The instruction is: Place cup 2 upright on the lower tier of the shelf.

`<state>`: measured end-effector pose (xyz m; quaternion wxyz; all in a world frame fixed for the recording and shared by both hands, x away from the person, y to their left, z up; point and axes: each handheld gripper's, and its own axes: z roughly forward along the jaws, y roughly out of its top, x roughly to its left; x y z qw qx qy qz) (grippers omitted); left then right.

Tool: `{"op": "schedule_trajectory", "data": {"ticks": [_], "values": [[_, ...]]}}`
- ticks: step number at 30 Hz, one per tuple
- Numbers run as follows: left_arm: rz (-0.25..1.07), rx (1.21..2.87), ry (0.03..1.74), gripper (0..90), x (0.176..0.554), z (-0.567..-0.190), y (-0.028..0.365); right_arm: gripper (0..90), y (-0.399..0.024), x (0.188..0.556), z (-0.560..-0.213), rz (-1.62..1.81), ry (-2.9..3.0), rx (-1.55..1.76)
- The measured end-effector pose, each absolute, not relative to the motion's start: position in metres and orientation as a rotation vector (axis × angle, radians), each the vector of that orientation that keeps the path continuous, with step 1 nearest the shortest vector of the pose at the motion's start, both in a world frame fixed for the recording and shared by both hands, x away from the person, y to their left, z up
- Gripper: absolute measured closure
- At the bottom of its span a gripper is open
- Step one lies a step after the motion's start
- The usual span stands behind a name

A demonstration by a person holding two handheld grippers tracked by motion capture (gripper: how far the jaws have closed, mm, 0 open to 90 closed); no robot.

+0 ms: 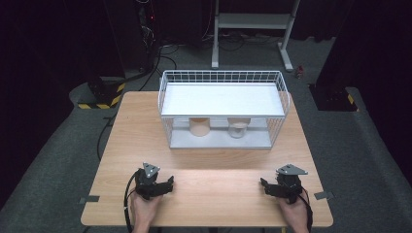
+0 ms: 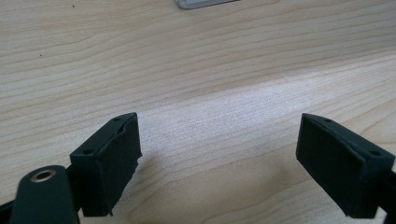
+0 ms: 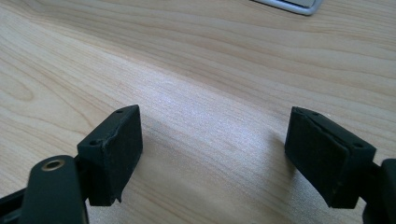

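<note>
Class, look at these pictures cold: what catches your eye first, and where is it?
A white wire rack stands at the table's far middle, with a peach cup and a clear jar under its shelf. Near the front edge, the left gripper and right gripper rest open.

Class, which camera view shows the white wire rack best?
The high view: the whole white wire rack shows there, with its top shelf and two cups beneath. The left gripper view catches just a pale sliver of its base at the top edge, and the right gripper view a grey corner.
</note>
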<state>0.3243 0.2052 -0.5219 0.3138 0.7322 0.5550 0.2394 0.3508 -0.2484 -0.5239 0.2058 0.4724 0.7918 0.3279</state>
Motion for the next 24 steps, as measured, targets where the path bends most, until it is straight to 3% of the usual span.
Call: {"op": "schedule_trajectory", "data": {"ticks": [24], "values": [[0.646,1.921,1.468,13.1,0.3264,-0.529,0.2036,19.0,-0.2483,0.3506,-0.5239,0.914,2.206,1.32]]}}
